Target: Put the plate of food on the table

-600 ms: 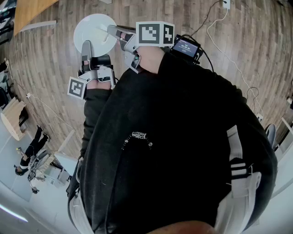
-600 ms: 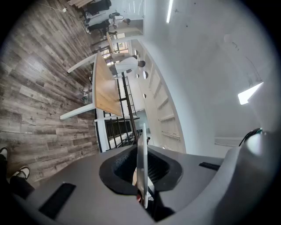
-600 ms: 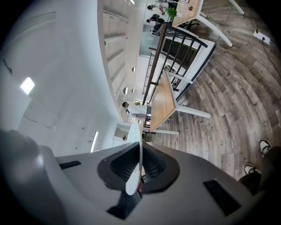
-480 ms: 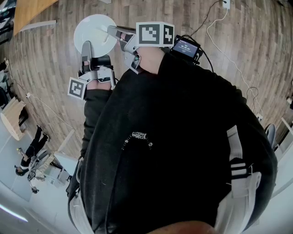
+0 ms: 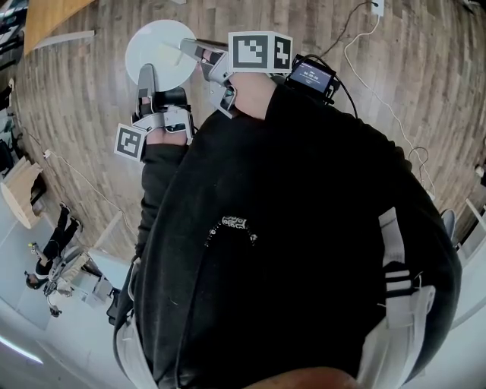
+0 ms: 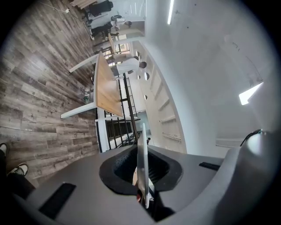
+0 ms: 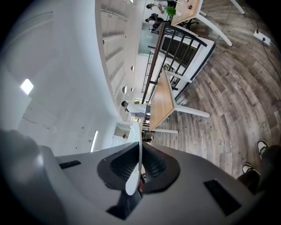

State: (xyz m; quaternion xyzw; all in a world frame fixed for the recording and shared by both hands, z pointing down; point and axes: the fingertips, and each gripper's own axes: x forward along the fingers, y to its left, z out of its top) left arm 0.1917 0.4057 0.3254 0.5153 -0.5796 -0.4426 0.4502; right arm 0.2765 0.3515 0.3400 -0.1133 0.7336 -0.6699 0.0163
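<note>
White round plate [image 5: 158, 44] is held above the brown wood-plank floor [image 5: 76, 91], ahead of the person's black jacket [image 5: 288, 228]. The left gripper [image 5: 144, 77] and right gripper [image 5: 191, 49] each pinch its rim, jaws closed tight on the thin edge.

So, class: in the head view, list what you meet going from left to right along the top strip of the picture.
wooden tabletop → white plate → marker cube → small lit screen → white cable
</note>
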